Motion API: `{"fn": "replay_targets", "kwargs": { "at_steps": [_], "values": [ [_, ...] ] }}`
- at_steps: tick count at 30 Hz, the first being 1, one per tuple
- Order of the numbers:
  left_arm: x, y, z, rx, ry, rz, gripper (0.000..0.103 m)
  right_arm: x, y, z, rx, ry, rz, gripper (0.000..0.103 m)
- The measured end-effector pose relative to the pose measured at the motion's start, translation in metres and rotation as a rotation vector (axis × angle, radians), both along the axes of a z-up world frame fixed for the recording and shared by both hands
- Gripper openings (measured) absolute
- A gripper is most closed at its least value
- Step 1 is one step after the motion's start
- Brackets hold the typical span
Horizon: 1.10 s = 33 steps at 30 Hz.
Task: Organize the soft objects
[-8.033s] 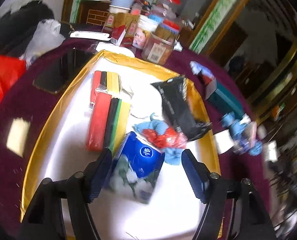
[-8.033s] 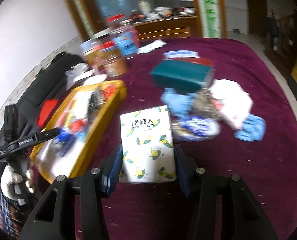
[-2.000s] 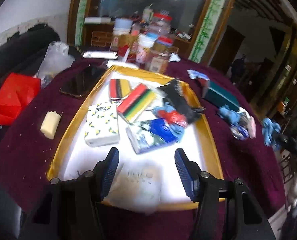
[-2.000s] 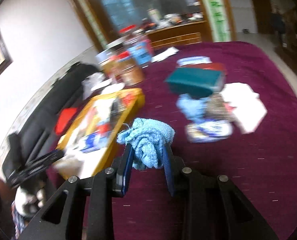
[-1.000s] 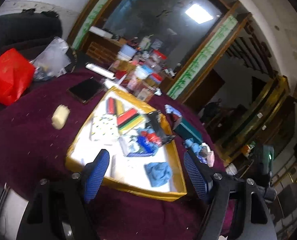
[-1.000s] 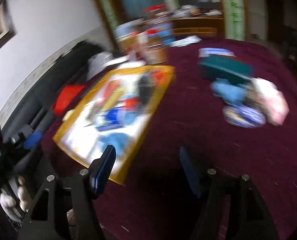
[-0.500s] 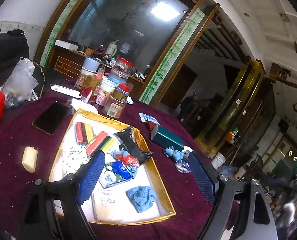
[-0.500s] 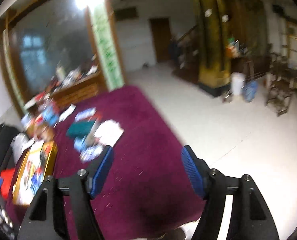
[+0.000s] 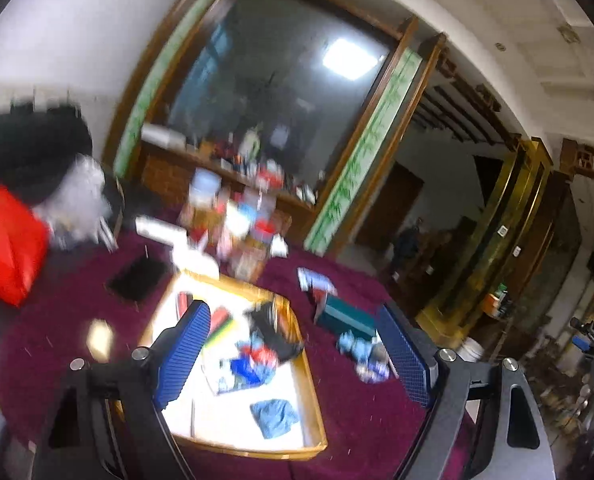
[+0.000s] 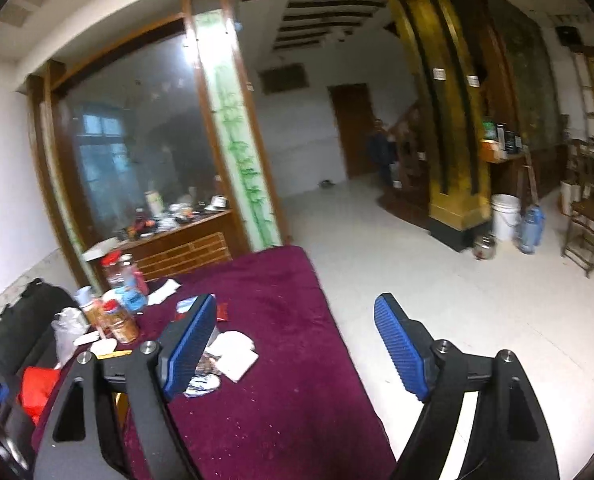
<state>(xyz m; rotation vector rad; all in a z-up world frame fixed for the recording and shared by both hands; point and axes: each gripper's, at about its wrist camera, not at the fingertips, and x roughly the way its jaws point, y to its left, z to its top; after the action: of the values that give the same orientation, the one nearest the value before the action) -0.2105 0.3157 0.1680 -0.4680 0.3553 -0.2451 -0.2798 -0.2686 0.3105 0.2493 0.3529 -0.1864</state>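
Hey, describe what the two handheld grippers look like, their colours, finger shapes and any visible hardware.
Both look alike. The left gripper and the right gripper each have two matte black angular arms with triangular cut-outs and round silver bolt heads at the joints. Each finger ends in a long blue pad with a finely ribbed grip face, seen again on the right. No cables, markings or sleeves are visible.
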Motion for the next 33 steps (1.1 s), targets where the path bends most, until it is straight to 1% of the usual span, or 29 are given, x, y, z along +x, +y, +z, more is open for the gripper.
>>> {"fn": "replay_targets", "kwargs": {
  "at_steps": [2,3,4,5,6,8,11,12,13,14,15,16,17,18,19,20,21,24,26,28,29,30,32,33],
  "values": [
    [-0.020,-0.011,0.035,0.049,-0.065,0.040,0.088,0.004,-0.006,-0.001,0.019,-0.017,0.050,0.080],
    [-0.026,-0.016,0.047,0.061,-0.091,0.049,0.088,0.005,-0.011,0.000,0.029,-0.026,0.080,0.080],
    [-0.034,-0.022,0.062,0.075,-0.120,0.052,0.088,0.005,-0.014,0.003,0.028,-0.036,0.099,0.080],
    [-0.044,-0.032,0.084,0.085,-0.150,0.039,0.088,0.004,-0.015,0.006,0.023,-0.046,0.109,0.080],
    [-0.048,-0.038,0.097,0.081,-0.162,0.024,0.088,0.000,-0.019,0.014,0.007,-0.068,0.117,0.080],
    [-0.056,-0.054,0.133,0.067,-0.193,-0.036,0.088,-0.009,-0.026,0.032,-0.022,-0.102,0.118,0.080],
    [-0.070,-0.075,0.192,0.076,-0.251,-0.084,0.088,-0.025,-0.045,0.074,-0.067,-0.167,0.086,0.081],
    [-0.076,-0.081,0.217,0.086,-0.282,-0.089,0.089,-0.030,-0.050,0.092,-0.103,-0.191,0.054,0.081],
    [-0.082,-0.085,0.239,0.094,-0.311,-0.085,0.091,-0.034,-0.049,0.107,-0.174,-0.206,0.006,0.081],
    [-0.087,-0.088,0.256,0.104,-0.335,-0.075,0.098,-0.032,-0.038,0.113,-0.283,-0.204,-0.047,0.087],
    [-0.093,-0.093,0.279,0.128,-0.370,-0.048,0.098,-0.028,-0.016,0.118,-0.476,-0.198,-0.109,0.093],
    [-0.097,-0.099,0.290,0.157,-0.405,-0.015,0.098,-0.027,-0.004,0.118,-0.563,-0.207,-0.110,0.095],
    [-0.098,-0.112,0.302,0.242,-0.462,0.047,0.099,-0.027,0.006,0.117,-0.597,-0.211,-0.091,0.095],
    [-0.091,-0.125,0.305,0.321,-0.475,0.063,0.099,-0.027,0.010,0.116,-0.579,-0.200,-0.064,0.095],
    [-0.083,-0.137,0.303,0.396,-0.481,0.065,0.099,-0.027,0.012,0.116,-0.540,-0.193,-0.033,0.095],
    [-0.075,-0.145,0.298,0.434,-0.477,0.071,0.099,-0.027,0.012,0.115,-0.514,-0.197,-0.022,0.095],
    [-0.067,-0.152,0.289,0.452,-0.465,0.069,0.099,-0.027,0.009,0.115,-0.493,-0.204,-0.031,0.095],
    [-0.044,-0.159,0.276,0.402,-0.417,0.017,0.099,-0.022,-0.013,0.121,-0.408,-0.181,-0.057,0.095],
    [-0.028,-0.166,0.278,0.373,-0.395,-0.006,0.099,-0.026,-0.035,0.135,-0.349,-0.183,-0.103,0.095],
    [-0.023,-0.172,0.288,0.344,-0.397,-0.023,0.099,-0.030,-0.056,0.152,-0.296,-0.195,-0.131,0.095],
    [-0.019,-0.174,0.295,0.310,-0.404,-0.040,0.099,-0.032,-0.067,0.161,-0.267,-0.199,-0.143,0.095],
    [-0.025,-0.180,0.301,0.288,-0.410,-0.053,0.099,-0.037,-0.079,0.173,-0.240,-0.205,-0.164,0.095],
    [-0.026,-0.181,0.318,0.235,-0.421,-0.077,0.099,-0.044,-0.096,0.185,-0.210,-0.213,-0.188,0.095],
    [-0.027,-0.180,0.331,0.208,-0.425,-0.083,0.098,-0.049,-0.108,0.201,-0.187,-0.223,-0.212,0.096]
  ]
}}
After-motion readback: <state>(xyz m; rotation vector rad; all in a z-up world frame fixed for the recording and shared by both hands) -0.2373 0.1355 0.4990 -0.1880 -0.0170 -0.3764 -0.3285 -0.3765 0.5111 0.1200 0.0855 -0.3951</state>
